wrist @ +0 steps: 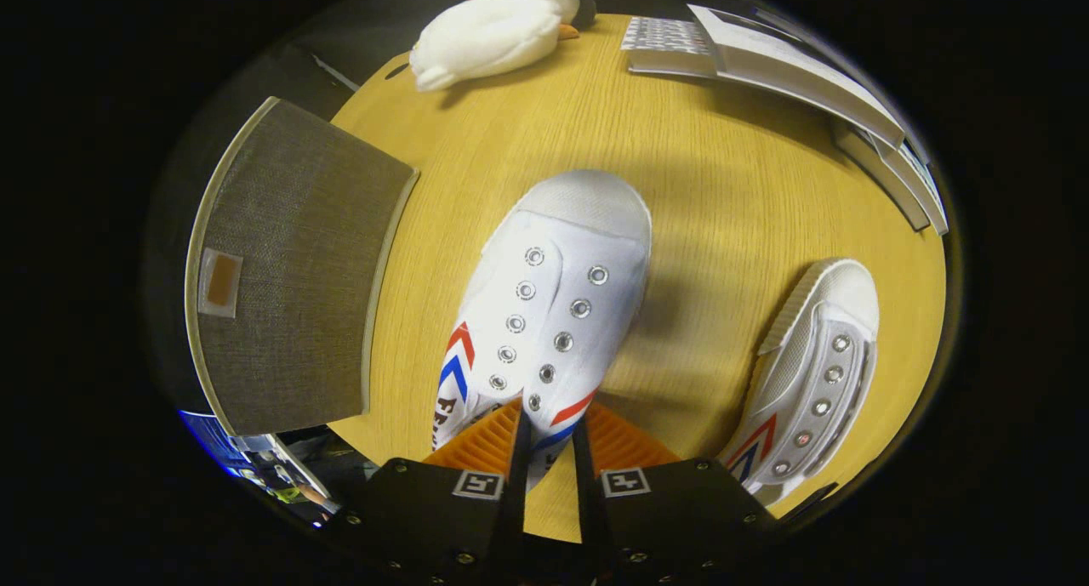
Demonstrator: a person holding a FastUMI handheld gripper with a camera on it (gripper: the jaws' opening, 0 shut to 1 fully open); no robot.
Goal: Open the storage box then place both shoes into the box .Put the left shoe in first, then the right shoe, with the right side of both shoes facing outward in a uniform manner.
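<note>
Gripper view: the gripper [549, 450] has its fingers drawn narrow, clamped on the heel of a white sneaker [553, 297] lifted over the wooden table [723, 186]. Second sneaker [812, 373] lies by the near right edge; closed storage box [289, 271] sits at the left edge.

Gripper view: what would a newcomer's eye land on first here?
A white shoe with red and blue chevrons, its rear pinched in the gripper, toe pointing ahead over the wooden table. A second matching shoe lies to its right, a grey fabric storage box to its left, a plush duck beyond.
</note>
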